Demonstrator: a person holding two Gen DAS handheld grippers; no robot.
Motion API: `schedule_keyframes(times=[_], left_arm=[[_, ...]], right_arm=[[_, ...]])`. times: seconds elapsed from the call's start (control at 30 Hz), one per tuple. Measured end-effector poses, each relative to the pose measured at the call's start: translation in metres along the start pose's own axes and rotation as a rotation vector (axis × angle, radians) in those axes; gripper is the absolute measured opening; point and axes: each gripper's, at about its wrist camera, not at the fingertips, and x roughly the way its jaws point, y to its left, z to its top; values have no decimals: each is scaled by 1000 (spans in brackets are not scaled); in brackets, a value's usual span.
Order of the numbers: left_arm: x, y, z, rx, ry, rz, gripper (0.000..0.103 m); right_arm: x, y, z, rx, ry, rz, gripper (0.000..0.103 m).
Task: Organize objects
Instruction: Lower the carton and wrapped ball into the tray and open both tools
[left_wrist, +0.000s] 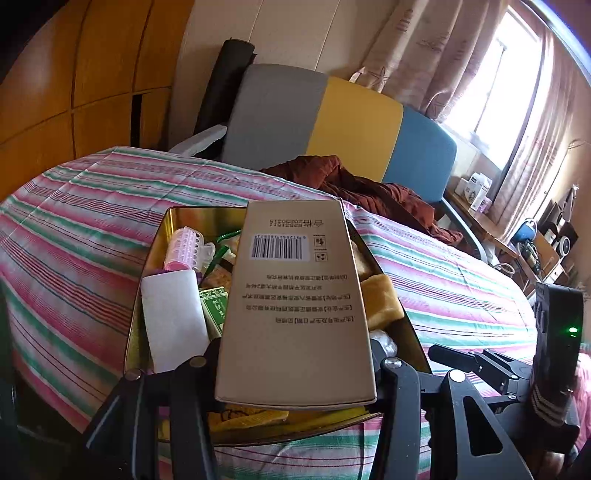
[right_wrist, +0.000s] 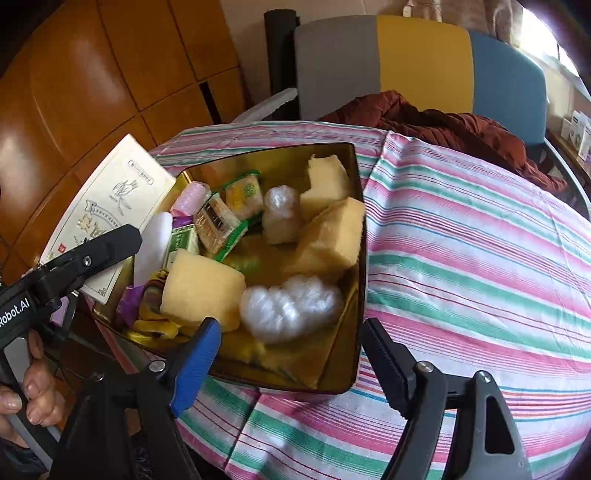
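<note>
At the bottom of the left wrist view, the left gripper (left_wrist: 295, 373) is clamping a flat tan box (left_wrist: 295, 299) above the gold tin (left_wrist: 138, 295). In the right wrist view, the right gripper (right_wrist: 291, 350) is hanging with jaws apart and nothing between them over the tin's near rim. Yellow sponges (right_wrist: 201, 291) are lying inside it. Farther up, a striped sheet (right_wrist: 480, 240) is covering the bed.

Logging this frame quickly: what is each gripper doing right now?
Left gripper: shut on the tan cardboard box.
Right gripper: open, holding nothing, over the gold tin.
</note>
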Motion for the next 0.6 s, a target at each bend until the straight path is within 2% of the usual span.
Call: schedule_keyframes(times=[0.2,0.43,0.6], left_arm=[[8,-7,5,5,2,-7,51],[33,-16,13,-3,37,-9,51],[47,-27,15,19,45,-9,51]], right_arm=[[-17,3,-4,-5,-94,-58,85],[-37,16,-7,-87,-231,-265,85],[-53,7,-4,-33,-310,-265,85]])
